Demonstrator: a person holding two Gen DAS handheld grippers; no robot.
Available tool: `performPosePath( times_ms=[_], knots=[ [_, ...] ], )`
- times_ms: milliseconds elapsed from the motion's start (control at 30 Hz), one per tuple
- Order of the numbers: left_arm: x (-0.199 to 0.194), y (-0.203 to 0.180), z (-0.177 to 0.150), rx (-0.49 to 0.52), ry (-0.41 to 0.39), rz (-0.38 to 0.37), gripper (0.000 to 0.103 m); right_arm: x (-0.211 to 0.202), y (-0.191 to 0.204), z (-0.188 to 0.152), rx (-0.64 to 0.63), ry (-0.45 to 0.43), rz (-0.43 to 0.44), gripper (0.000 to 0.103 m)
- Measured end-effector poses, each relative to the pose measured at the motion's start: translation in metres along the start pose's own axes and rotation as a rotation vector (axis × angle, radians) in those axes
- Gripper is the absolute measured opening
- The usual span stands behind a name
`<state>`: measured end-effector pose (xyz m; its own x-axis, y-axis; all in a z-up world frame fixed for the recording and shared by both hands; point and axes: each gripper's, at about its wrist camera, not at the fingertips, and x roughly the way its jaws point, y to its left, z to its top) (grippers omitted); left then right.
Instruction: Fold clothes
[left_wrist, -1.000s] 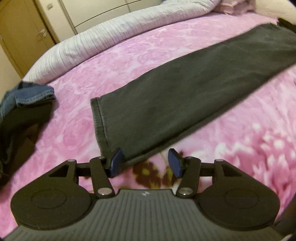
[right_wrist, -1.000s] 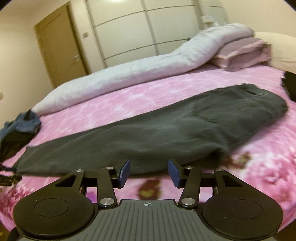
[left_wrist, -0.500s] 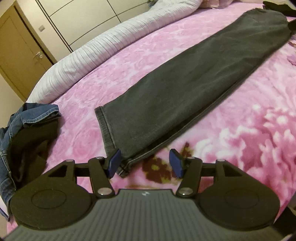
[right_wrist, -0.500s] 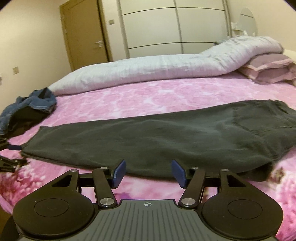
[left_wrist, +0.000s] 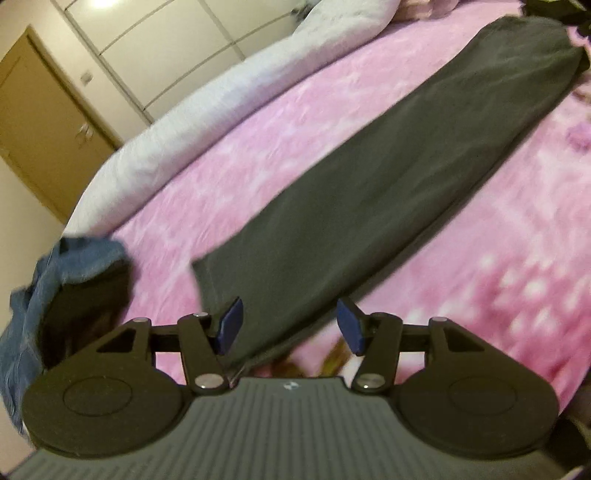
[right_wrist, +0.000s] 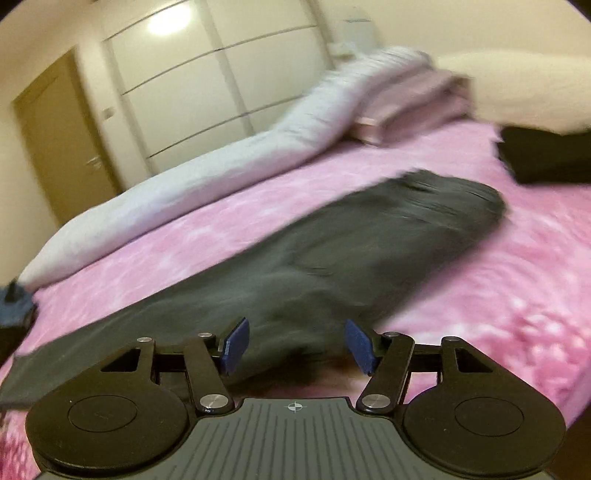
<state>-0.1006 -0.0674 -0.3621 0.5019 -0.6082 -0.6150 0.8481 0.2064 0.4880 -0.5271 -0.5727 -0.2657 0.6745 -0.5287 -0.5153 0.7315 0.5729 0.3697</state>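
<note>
Dark grey trousers (left_wrist: 369, 177), folded lengthwise, lie stretched across the pink flowered bedspread (left_wrist: 498, 240). My left gripper (left_wrist: 290, 325) is open low over the hem end. The hem's near corner shows between its blue pads (left_wrist: 231, 325), which do not press it. My right gripper (right_wrist: 297, 345) is at the wider waist end of the trousers (right_wrist: 369, 251). Its jaws are still opening, and the cloth's near edge shows between the pads (right_wrist: 360, 345) with no grip. Both views are blurred.
A heap of blue jeans (left_wrist: 55, 280) lies at the bed's left edge. A rolled pale duvet (left_wrist: 221, 110) runs along the far side, with pillows (right_wrist: 417, 99) at its right end. A black garment (right_wrist: 546, 155) sits beyond the waist. Wardrobe and door stand behind.
The left gripper slid left so the hem corner now lies between its fingers. The right gripper swung toward the waist end and rolled, and its jaws widened.
</note>
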Motion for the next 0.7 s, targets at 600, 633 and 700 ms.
performPosePath(
  times_ms=[600,633,700],
  knots=[
    [0.001,-0.366,0.213,0.741,-0.598,-0.338,0.064,0.044,-0.142,0.051,0.391,-0.024,-0.002,0.062],
    [0.008,-0.379,0.215,0.778,-0.594,-0.306,0.062,0.047,-0.144,0.053,0.400,-0.017,0.013,0.062],
    [0.021,-0.390,0.218,0.815,-0.580,-0.280,0.032,0.055,-0.151,0.055,0.440,-0.018,0.035,0.063]
  ],
)
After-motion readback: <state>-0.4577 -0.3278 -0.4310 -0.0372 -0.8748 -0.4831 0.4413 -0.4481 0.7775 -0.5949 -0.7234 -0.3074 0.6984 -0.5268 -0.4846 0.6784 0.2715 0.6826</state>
